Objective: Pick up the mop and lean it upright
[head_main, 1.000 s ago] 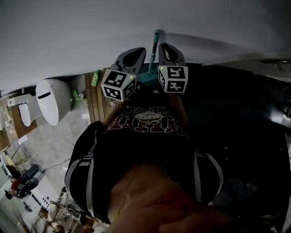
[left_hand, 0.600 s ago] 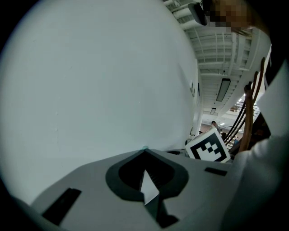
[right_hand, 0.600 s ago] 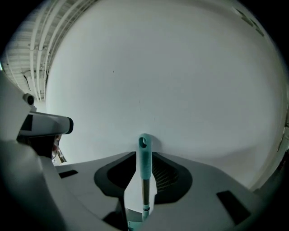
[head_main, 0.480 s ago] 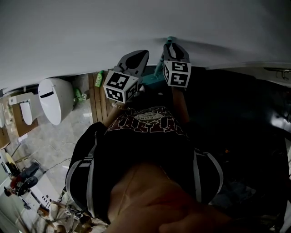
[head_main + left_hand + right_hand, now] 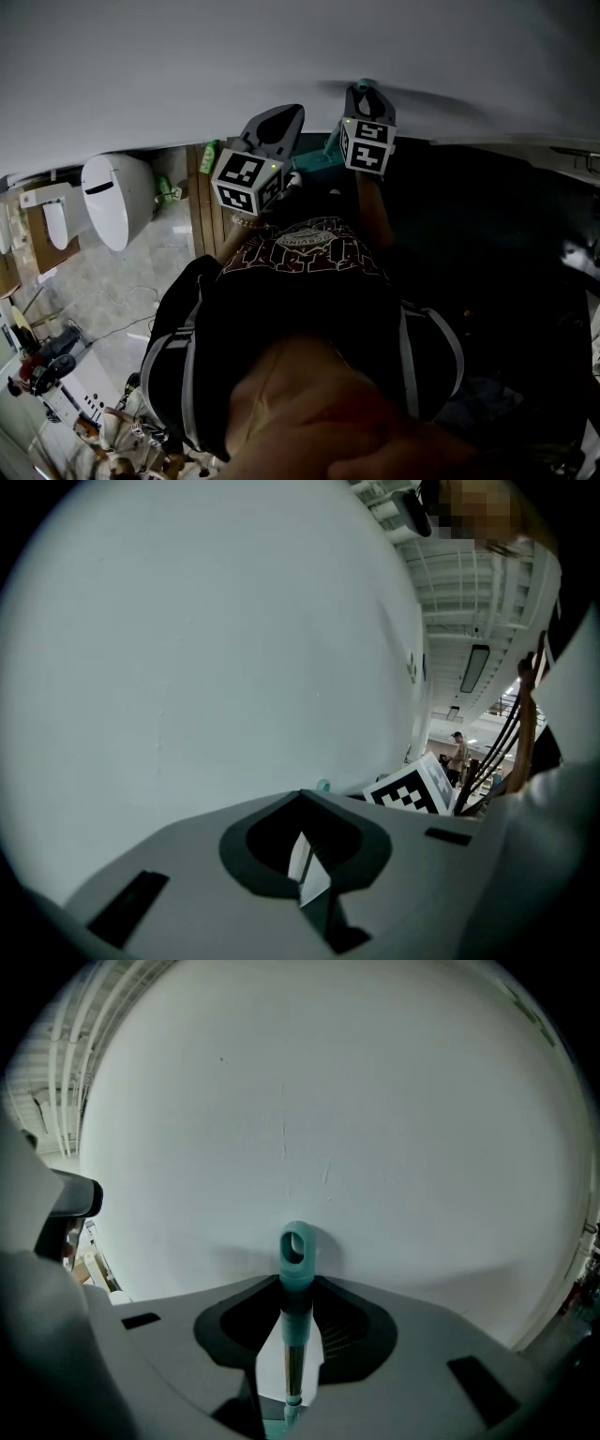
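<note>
A: Left side first. What's around?
B: White toilet (image 5: 112,199) on pale floor, wooden slats (image 5: 199,214) next to it, green bottle (image 5: 208,156) at their far edge. The holder's own dark-shirted torso (image 5: 300,309) fills the lower middle and hides the floor under the grippers.
A: Grippers?
B: Left gripper (image 5: 281,117): jaws drawn together, nothing between them, raised toward the white wall (image 5: 187,75). Right gripper (image 5: 296,1283) near it: jaws clamped on the mop handle (image 5: 296,1302). The handle's teal cap with its hanging eye sticks out past the tips, very near the wall; contact not readable.
A: Change from half a second back?
B: Right gripper and handle tip have shifted rightward along the wall. Left gripper barely moved.
A: Containers?
B: Only the bottle; contents not discernible
</note>
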Available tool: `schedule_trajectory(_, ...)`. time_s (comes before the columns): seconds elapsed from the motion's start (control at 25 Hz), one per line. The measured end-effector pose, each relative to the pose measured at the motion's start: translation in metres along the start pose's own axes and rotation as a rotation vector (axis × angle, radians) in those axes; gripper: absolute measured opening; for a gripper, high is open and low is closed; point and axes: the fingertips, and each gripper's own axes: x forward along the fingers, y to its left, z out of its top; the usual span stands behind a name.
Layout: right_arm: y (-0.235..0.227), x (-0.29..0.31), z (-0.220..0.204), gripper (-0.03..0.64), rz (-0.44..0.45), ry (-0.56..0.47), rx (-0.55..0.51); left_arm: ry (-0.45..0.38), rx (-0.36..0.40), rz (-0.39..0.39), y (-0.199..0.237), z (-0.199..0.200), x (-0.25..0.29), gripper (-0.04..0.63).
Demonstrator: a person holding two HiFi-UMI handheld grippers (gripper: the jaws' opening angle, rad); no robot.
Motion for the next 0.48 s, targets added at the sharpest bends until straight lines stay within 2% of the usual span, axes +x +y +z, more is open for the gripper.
schedule_trajectory(0.24, 0.003, 0.0, -0.002, 0.112, 0.028, -0.002, -0.012, -0.006, -0.009, 0.019, 0.007, 0.0, -0.004, 0.046)
schedule_trajectory(0.48, 0.003, -0.021, -0.007, 0.112, 0.078, 0.006, -0.025, 0.002, -0.012, -0.009, -0.013, -0.002, 0.009, 0.046)
